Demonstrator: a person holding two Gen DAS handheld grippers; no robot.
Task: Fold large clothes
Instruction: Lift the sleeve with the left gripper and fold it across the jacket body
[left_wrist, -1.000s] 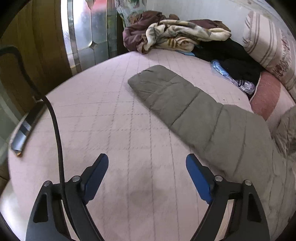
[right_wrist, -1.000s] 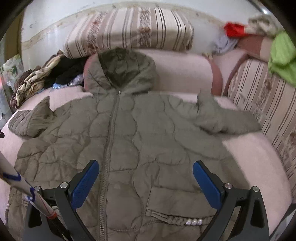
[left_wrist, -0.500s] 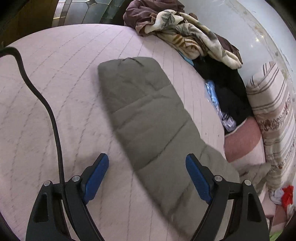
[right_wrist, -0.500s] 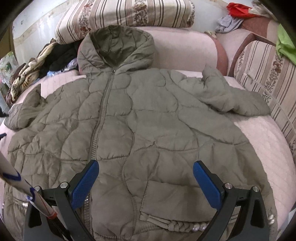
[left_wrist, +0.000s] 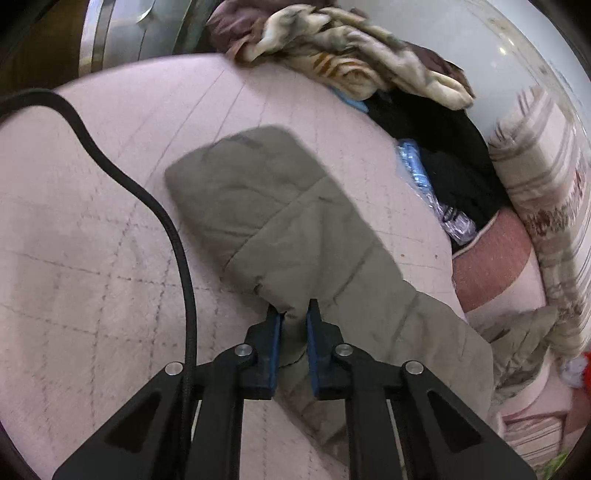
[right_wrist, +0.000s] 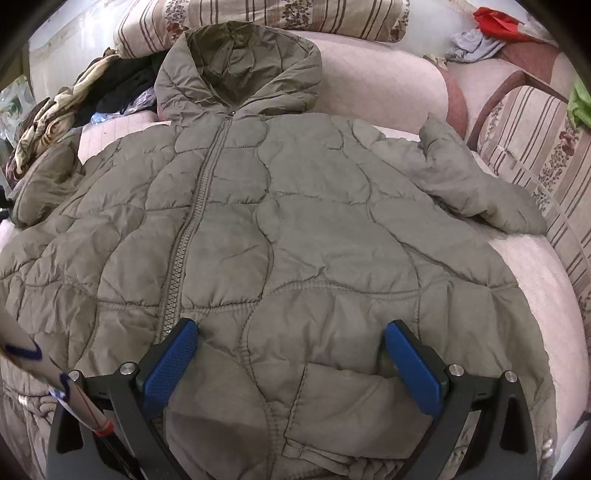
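So there's this big olive puffer jacket (right_wrist: 295, 229) spread face up on a pink quilted bed (left_wrist: 92, 258), zipped shut, hood (right_wrist: 240, 62) lying up at the far end against a rounded pink cushion (right_wrist: 384, 81).

The left gripper (left_wrist: 294, 314) has just snapped closed, and it's pinching a fold of the jacket's sleeve (left_wrist: 280, 218) between its blue pads. The rest of that sleeve stretches away from the gripper across the bed, cuff end flat on the quilt. A black cable (left_wrist: 155, 206) curls over the bed just beside the sleeve.

The right gripper (right_wrist: 291, 354) is spread wide open low over the jacket's lower front. One pad sits right next to the zipper (right_wrist: 195, 221) and the other is out over the pocket area. Nothing is caught between them, and I can't tell whether the tips actually touch the fabric.

The jacket's other sleeve (right_wrist: 476, 184) lies bent out toward a striped cushion (right_wrist: 535, 147). Beyond the hood there's a striped pillow (right_wrist: 258, 18), and off to the side of the gripped sleeve sits a messy pile of clothes (left_wrist: 354, 62).
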